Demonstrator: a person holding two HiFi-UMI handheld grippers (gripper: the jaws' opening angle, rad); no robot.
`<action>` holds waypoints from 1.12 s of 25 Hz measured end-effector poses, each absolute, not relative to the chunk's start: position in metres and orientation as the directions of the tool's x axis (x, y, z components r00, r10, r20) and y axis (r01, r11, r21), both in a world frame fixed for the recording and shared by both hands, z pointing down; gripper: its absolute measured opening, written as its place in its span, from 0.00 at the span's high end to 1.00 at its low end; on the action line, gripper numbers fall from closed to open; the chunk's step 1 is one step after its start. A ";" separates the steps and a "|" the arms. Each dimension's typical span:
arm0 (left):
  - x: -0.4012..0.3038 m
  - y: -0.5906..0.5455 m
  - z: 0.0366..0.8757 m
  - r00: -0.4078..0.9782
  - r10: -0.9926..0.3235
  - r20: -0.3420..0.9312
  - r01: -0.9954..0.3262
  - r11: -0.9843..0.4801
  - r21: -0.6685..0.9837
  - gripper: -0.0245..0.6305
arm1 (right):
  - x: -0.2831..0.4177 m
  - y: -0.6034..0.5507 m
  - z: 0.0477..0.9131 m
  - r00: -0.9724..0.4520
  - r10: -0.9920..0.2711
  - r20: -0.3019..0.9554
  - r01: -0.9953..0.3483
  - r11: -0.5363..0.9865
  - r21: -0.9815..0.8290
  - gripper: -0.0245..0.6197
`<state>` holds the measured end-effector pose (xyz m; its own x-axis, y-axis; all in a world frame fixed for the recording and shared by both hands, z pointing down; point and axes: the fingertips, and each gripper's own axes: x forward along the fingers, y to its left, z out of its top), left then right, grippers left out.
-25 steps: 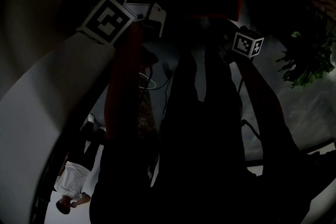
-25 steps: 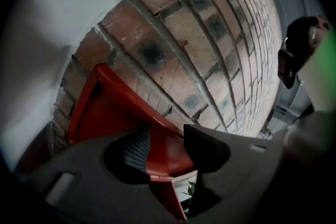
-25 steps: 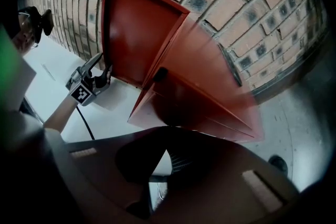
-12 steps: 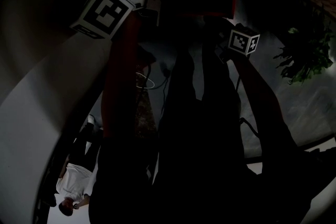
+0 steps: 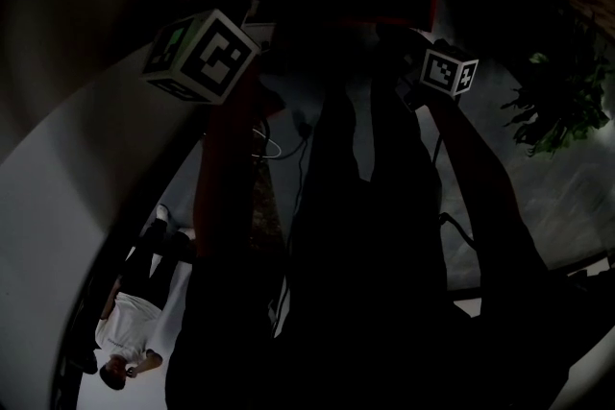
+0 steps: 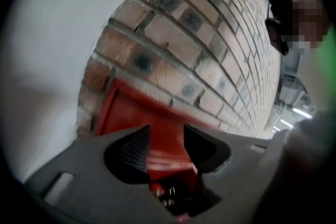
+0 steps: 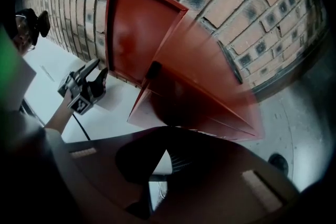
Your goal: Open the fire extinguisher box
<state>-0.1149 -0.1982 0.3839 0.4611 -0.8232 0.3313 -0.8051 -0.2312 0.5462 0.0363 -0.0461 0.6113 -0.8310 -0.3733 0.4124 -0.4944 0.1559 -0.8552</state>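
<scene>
Where the red fire extinguisher box sits set into the brick wall, its door stands swung open, away from the frame, with a black handle showing on its face. The right gripper is up close under the door's near edge, its jaws drawn narrow, almost tip to tip. Whether they nip that edge I cannot tell from here. The left gripper is held just beside the box frame, on the side away from the door. Its jaws are spread wide and hold nothing, and only the red of the box shows through the gap between the pads. Both tools point slightly downward at the wall. Seen from above the spot is very dim, and the box is little more than a dark red outline at the top. A leafy plant stands off to the right. A person in a white top stands on the pale floor well back from the wall.
</scene>
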 end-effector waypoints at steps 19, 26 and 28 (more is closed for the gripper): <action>-0.053 0.021 0.512 0.582 -0.498 0.643 -0.802 -0.219 0.556 0.93 | 0.032 -0.050 0.602 -0.819 -0.375 0.433 -0.511 0.138 -0.848 0.97; -0.014 0.017 0.479 0.641 -0.508 0.575 -0.754 -0.280 0.594 0.96 | 0.034 -0.045 0.601 -0.803 -0.370 0.467 -0.523 0.064 -0.850 0.97; -0.020 0.006 0.477 0.622 -0.516 0.589 -0.769 -0.261 0.583 0.96 | 0.035 -0.045 0.601 -0.803 -0.349 0.483 -0.536 0.069 -0.841 0.97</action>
<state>-0.0199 0.0062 0.4768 0.6216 -0.5164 0.5890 -0.7693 -0.2610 0.5831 0.0354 -0.0448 0.6011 -0.8030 -0.3493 0.4830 -0.5362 0.0693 -0.8412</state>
